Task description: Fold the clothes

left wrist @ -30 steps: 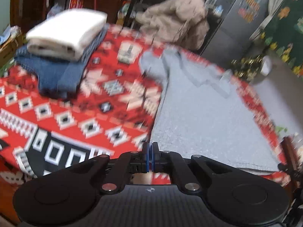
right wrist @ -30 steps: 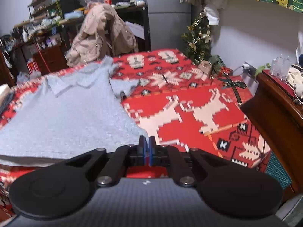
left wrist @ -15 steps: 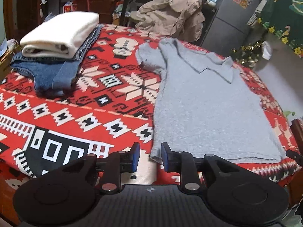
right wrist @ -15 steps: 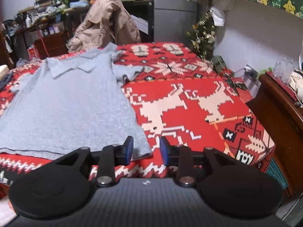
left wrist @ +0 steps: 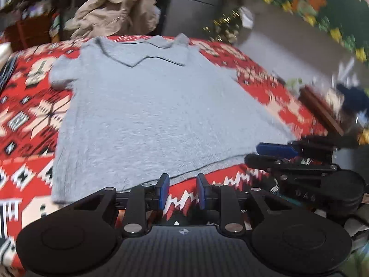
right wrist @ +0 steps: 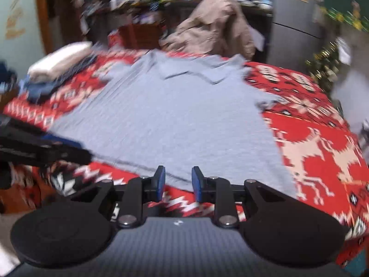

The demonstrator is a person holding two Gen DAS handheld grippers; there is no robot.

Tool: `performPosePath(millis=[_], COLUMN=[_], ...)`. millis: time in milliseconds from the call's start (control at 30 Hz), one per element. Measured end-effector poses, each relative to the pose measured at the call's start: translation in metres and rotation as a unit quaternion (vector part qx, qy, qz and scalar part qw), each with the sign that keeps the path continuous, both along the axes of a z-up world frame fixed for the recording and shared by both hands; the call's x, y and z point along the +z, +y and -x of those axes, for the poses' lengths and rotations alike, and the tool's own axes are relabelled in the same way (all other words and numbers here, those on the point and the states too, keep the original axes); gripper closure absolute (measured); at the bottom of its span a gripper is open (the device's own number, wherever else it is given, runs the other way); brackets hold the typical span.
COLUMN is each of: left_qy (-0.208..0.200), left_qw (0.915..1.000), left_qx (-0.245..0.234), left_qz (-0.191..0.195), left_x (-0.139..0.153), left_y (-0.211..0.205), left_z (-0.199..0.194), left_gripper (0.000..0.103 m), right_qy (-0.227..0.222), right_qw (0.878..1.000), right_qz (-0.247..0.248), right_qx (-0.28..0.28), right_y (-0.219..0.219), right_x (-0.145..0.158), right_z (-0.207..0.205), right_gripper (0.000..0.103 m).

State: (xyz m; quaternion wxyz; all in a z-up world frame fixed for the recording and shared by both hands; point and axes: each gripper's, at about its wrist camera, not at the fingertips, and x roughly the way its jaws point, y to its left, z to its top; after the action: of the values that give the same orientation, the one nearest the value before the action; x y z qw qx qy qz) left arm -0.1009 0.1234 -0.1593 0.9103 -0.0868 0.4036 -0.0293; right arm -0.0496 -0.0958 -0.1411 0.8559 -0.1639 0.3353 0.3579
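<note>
Only rightward: folded stack (right wrist: 57, 69) beside shirt (right wrist: 184, 120)

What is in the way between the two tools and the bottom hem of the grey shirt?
Nothing visible. The left tool and right tool both sit just short of the grey shirt hem, with only red patterned blanket between; the right's jaws are closing, empty.

Behind the bed's red patterned blanket (right wrist: 322, 152) stands a grey fridge (right wrist: 293, 18), with cluttered dark shelves (right wrist: 138, 2) to its left and a green festive hanging (left wrist: 311, 2) on the wall to its right.
</note>
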Motion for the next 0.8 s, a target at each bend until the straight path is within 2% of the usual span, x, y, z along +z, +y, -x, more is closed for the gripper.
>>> performPosePath(millis=[200,300,433,500,533,567,600,633,667,800], left_qy=[-0.018,-0.032,-0.039,-0.042,-0.042,-0.041,-0.04,-0.04,-0.039,-0.038], left_qw=[0.9959,0.9921,0.9884,0.9877,0.9878,0.9881,0.9882,0.988,0.9879,0.9894], left_qx=[-0.036,-0.04,-0.054,-0.059,-0.059,-0.058,-0.055,-0.054,-0.055,-0.062], left_qz=[-0.081,-0.114,-0.136,-0.139,-0.137,-0.136,-0.137,-0.14,-0.14,-0.125], left_x=[-0.003,-0.007,-0.012,-0.015,-0.014,-0.014,-0.014,-0.014,-0.014,-0.008], left_y=[-0.016,-0.019,-0.023,-0.023,-0.023,-0.022,-0.021,-0.021,-0.02,-0.018], left_z=[0.006,0.006,0.005,0.003,0.002,0.001,-0.001,-0.002,-0.003,0.002], left_gripper=[0.074,0.067,0.066,0.066,0.072,0.085,0.091,0.096,0.098,0.099], right_qy=[-0.047,-0.078,-0.104,-0.096,-0.087,-0.078,-0.066,-0.054,-0.04,-0.015], right_qw=[0.995,0.988,0.983,0.985,0.987,0.988,0.99,0.991,0.992,0.994], right_qz=[0.07,0.101,0.117,0.11,0.104,0.099,0.092,0.085,0.078,0.064], right_qx=[0.061,0.088,0.097,0.094,0.091,0.09,0.089,0.088,0.088,0.083], right_y=[0.019,0.031,0.04,0.041,0.041,0.04,0.039,0.037,0.036,0.031], right_x=[-0.006,-0.012,-0.015,-0.014,-0.013,-0.012,-0.012,-0.011,-0.01,-0.007], right_z=[0.017,0.024,0.025,0.021,0.018,0.014,0.01,0.007,0.003,-0.003], right_gripper=[0.076,0.075,0.075,0.075,0.075,0.076,0.076,0.081,0.095,0.101])
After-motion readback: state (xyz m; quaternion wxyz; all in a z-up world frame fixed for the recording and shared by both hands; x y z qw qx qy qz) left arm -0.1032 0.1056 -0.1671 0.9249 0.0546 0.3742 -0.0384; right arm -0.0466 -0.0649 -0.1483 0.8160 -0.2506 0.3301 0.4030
